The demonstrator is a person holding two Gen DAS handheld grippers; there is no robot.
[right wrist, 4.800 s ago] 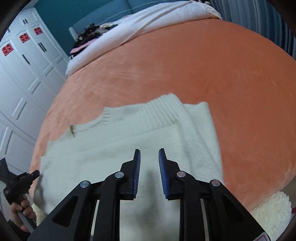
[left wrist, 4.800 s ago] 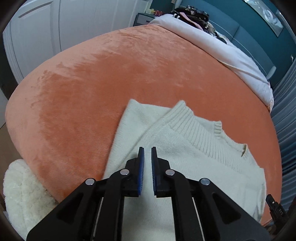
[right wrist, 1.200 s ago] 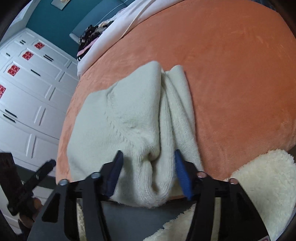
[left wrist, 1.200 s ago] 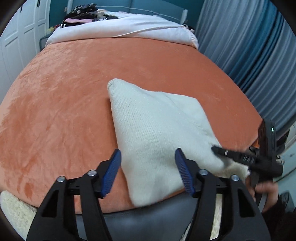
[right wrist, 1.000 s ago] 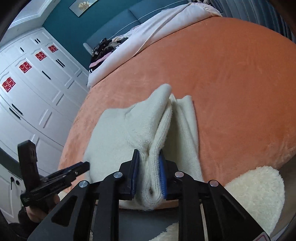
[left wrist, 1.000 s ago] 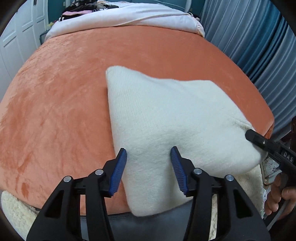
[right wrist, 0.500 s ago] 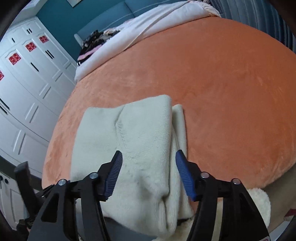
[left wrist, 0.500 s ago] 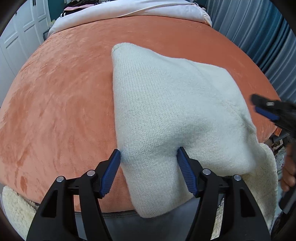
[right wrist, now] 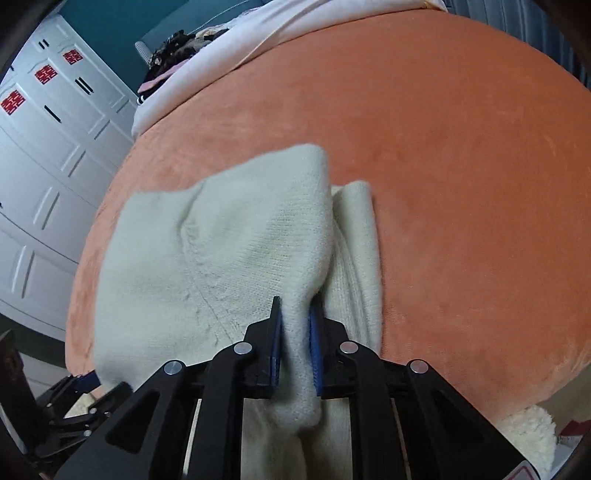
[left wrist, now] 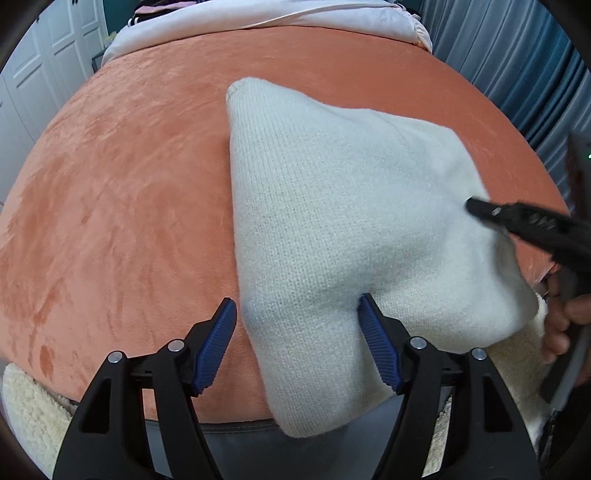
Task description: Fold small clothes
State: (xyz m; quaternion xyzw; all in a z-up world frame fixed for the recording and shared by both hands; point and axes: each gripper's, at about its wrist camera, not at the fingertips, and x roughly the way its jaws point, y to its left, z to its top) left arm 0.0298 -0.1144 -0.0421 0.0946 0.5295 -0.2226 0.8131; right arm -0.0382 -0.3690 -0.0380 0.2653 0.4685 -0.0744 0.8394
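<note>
On the left of the scene stood white panelled wardrobe doors, some carrying red paper emblems. Beside them spread the bed, covered in an orange plush blanket, with a pale pink sheet bunched at its far end and a dark heap of clothes near the headboard.

The left tongs stood wide, their jaws having just been opening. The near left corner of the folded cream sweater lay between the blue pads, but the left pad stood clear of the knit and the right pad only dented it, so there was no grip.

The sweater lay at the near edge of the bed, one corner pointing toward the far end and its near end drooping over the dark bed frame onto a fluffy cream rug.

To the right, the right tongs were narrow, their jaws having just been closing, and they pinched a raised ridge of the sweater at its near right edge. A second rolled layer lay just beside that ridge on the right.

A person's hand held that tool's handle at the far right of the left wrist view, before blue-grey curtains.
</note>
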